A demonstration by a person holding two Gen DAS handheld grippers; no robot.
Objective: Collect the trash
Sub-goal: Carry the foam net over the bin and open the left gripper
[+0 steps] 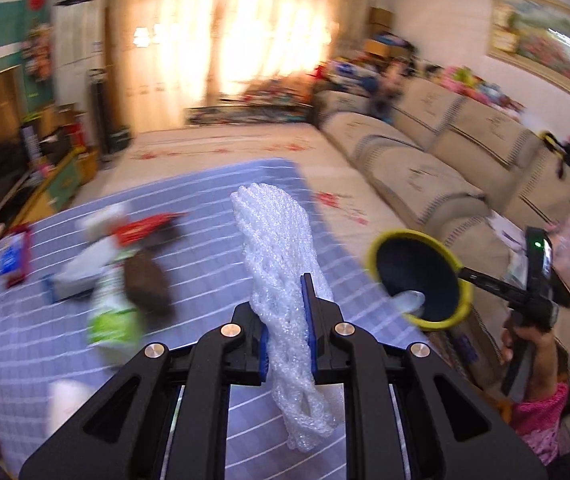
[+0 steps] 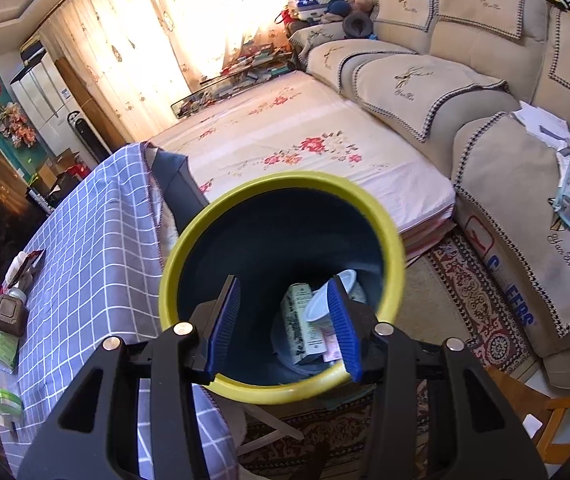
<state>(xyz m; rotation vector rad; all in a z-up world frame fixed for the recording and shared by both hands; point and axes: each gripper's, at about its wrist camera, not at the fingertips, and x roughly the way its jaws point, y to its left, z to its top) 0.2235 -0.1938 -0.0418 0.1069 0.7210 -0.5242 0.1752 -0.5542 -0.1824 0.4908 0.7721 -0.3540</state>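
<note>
My left gripper is shut on a white foam net sleeve and holds it upright above the blue checked tablecloth. My right gripper grips the near rim of a dark bin with a yellow rim; one finger is inside, one outside. The bin also shows in the left wrist view, to the right of the sleeve, tilted toward it. Inside lie a green carton and a white cup. More trash lies on the table to the left.
A beige sofa runs along the right. A floral mattress lies beyond the table. A patterned rug covers the floor by the sofa. Bottles and wrappers sit at the table's far left edge.
</note>
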